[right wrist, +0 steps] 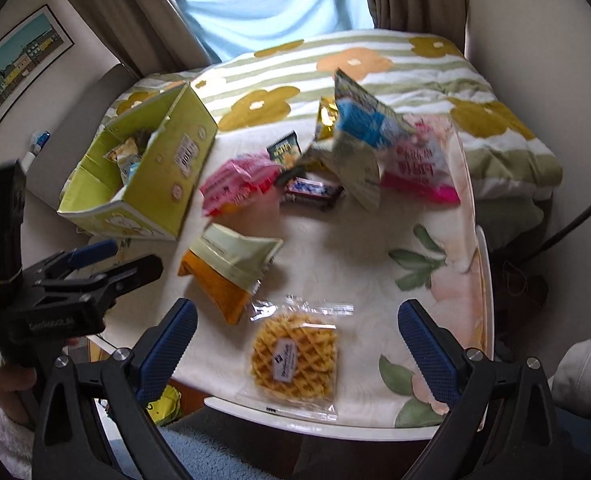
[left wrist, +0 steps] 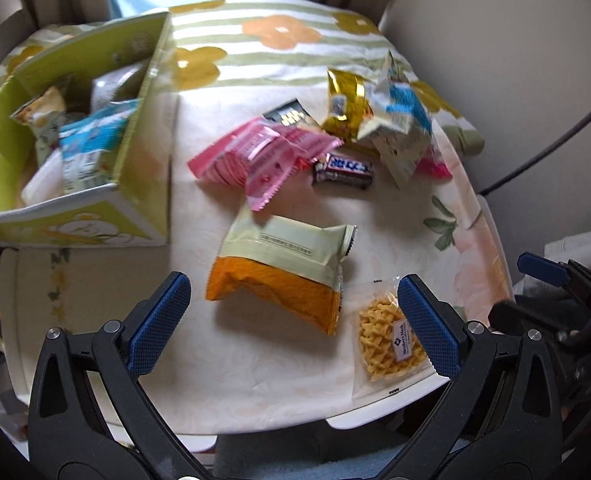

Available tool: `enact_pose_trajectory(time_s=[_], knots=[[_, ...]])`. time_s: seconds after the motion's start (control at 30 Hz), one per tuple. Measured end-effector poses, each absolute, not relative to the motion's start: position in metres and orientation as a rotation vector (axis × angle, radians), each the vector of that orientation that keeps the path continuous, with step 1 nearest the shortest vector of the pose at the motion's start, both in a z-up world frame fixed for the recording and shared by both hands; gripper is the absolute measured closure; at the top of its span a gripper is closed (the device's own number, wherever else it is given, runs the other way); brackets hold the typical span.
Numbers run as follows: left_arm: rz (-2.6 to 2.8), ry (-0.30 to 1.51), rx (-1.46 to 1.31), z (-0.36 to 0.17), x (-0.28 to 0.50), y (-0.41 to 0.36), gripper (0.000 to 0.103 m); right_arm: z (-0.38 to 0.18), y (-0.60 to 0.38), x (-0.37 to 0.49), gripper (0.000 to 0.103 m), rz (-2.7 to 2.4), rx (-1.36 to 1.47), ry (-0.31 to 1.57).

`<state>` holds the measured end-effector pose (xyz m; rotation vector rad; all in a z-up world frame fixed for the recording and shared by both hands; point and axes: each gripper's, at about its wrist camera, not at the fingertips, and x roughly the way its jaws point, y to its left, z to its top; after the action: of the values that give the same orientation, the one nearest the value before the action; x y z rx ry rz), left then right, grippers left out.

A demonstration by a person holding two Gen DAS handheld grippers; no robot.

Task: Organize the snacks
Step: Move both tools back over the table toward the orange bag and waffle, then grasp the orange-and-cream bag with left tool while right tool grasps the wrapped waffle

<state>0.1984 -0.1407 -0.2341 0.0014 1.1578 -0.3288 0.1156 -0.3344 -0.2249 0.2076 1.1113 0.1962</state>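
Note:
Snacks lie on a white table (left wrist: 279, 384). An orange and cream packet (left wrist: 283, 272) (right wrist: 231, 268) lies in the middle. A clear bag of waffle crisps (left wrist: 391, 340) (right wrist: 295, 356) lies near the front edge. Pink packets (left wrist: 255, 156) (right wrist: 235, 188), a chocolate bar (left wrist: 345, 170) (right wrist: 313, 192), a gold packet (left wrist: 345, 104) and a blue and white bag (left wrist: 399, 120) (right wrist: 355, 148) lie further back. A green box (left wrist: 95, 128) (right wrist: 155, 168) at the left holds several snacks. My left gripper (left wrist: 295, 312) is open over the orange packet. My right gripper (right wrist: 297, 340) is open over the waffle bag.
A floral blanket (right wrist: 375, 76) lies behind the table, with curtains and a window (right wrist: 271, 4) beyond. A wall is at the right. The left gripper shows in the right wrist view (right wrist: 91, 264); the right gripper shows in the left wrist view (left wrist: 551, 280).

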Motion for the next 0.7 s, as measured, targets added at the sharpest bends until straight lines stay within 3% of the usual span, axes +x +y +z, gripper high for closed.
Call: enact_pose_trajectory(time_s=[0.37,0.7], knots=[[-0.376,1.316,0.186,-0.308,0.236,-0.175,0.001,-0.286,-0.328,0.112,0.003,0.172,0.256,1.249],[-0.411,1.338,0.288,-0.334,0.249,-0.181,0.0,-0.308,-0.307,0.117,0.003,0.144,0.276,1.283]])
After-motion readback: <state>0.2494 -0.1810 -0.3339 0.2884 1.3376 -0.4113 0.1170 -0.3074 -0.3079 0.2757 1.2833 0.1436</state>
